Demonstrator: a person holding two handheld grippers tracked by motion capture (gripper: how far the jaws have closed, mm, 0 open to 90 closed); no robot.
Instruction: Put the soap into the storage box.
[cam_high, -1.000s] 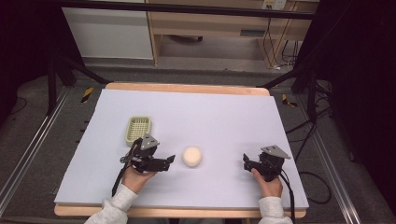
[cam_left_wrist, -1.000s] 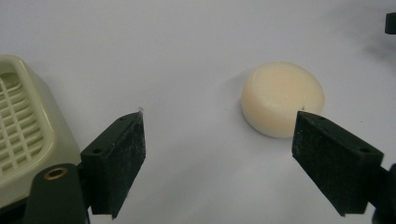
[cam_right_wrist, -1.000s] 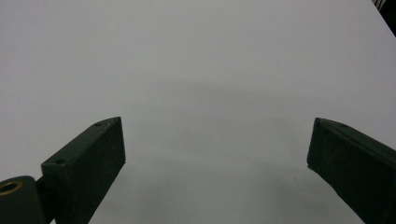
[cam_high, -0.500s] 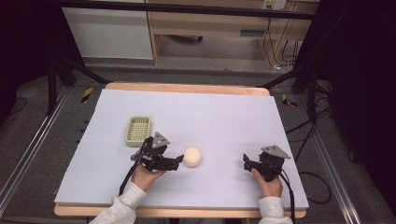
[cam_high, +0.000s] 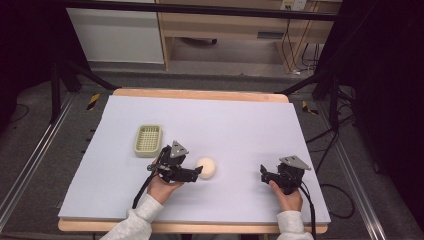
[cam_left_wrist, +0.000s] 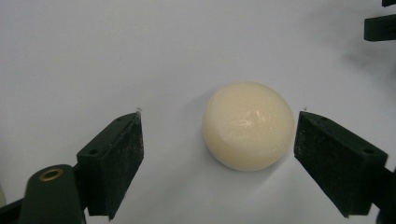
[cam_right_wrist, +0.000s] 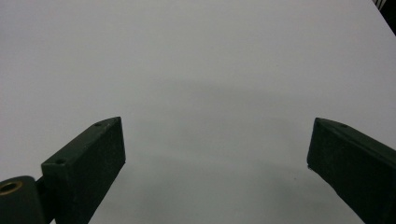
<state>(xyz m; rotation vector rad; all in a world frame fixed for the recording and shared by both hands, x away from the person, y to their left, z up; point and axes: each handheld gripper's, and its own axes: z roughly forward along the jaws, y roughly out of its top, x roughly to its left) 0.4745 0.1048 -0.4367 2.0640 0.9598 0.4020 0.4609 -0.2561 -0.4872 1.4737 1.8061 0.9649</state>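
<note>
A cream, dome-shaped ball (cam_high: 205, 168) lies on the white table (cam_high: 240, 120) near the front middle. My left gripper (cam_high: 198, 173) is right at its left side and stands open. In the left gripper view the ball (cam_left_wrist: 247, 125) sits between the two black jaws of the left gripper (cam_left_wrist: 219, 140), nearer the right-hand one, with a small gap on each side. My right gripper (cam_high: 264, 173) rests open at the front right, well apart from the ball. In the right gripper view the right gripper (cam_right_wrist: 217, 144) has only bare table between its jaws.
A small pale green basket (cam_high: 148, 140) stands on the table just behind and left of the left hand. Part of the other gripper (cam_left_wrist: 380, 25) shows at the top right of the left gripper view. A wooden table edge (cam_high: 200, 94) runs along the back.
My left gripper has moved right, away from the basket and up to the ball, which now lies between its open jaws. The right gripper has stayed put.
</note>
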